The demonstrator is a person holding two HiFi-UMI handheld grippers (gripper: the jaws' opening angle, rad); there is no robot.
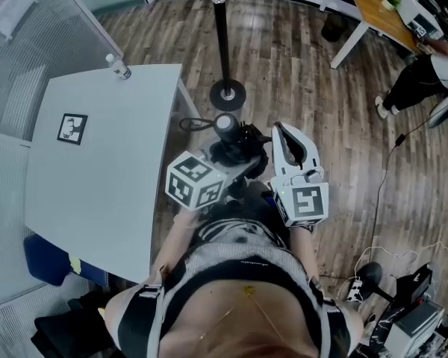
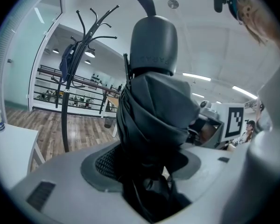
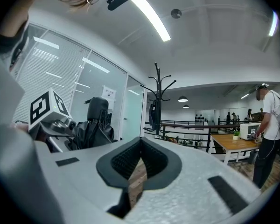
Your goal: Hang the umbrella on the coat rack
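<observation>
Clearly, our left hand-held gripper (image 2: 147, 169) is clamped on the folded umbrella (image 2: 154, 101), held upright; our right hand-held gripper (image 3: 136, 169) is closed and empty. From the head view we see only the pole of the coat rack (image 1: 222, 39); both gripper views show its hooks (image 2: 91, 27).

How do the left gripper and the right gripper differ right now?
The left gripper is shut on the folded black umbrella; the right gripper is shut with nothing between its jaws. The umbrella fills the left gripper's view, but sits off to the side in the right gripper's. Both face the coat rack.
</observation>
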